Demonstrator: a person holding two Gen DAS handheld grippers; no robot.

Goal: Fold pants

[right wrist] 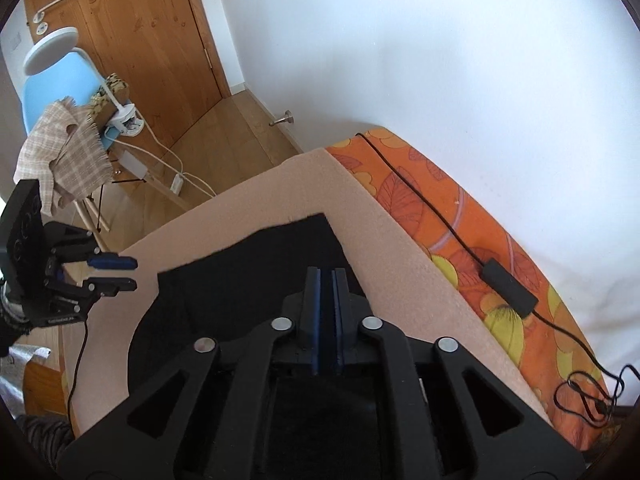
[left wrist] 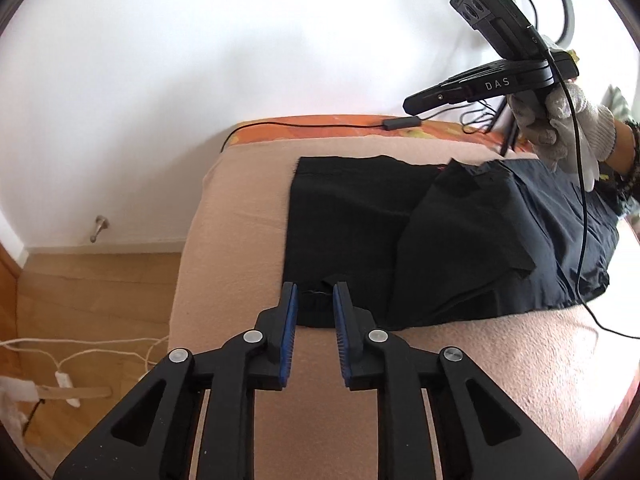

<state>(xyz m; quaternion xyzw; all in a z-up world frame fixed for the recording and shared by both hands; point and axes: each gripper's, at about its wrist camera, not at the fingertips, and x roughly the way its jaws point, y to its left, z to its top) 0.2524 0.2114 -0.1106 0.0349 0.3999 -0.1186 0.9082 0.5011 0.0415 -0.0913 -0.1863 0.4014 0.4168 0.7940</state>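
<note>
Black pants (left wrist: 352,216) lie on a beige blanket (left wrist: 240,240) on the bed, with one part folded over at the right (left wrist: 500,240). My left gripper (left wrist: 315,292) is open and empty, its blue-padded fingers (left wrist: 291,312) just at the near hem of the pants. My right gripper (left wrist: 408,104) is held high above the far right of the pants by a gloved hand (left wrist: 568,128). In the right wrist view the right gripper (right wrist: 327,276) is shut with nothing between its pads, above the pants (right wrist: 248,256). The left gripper (right wrist: 124,272) shows open at the left.
An orange patterned sheet (right wrist: 460,220) runs along the wall with a black cable and adapter (right wrist: 508,288) on it. Wooden floor (left wrist: 92,288) with white cords lies left of the bed. A blue chair (right wrist: 60,88) with a checked cloth stands by a wooden door (right wrist: 132,32).
</note>
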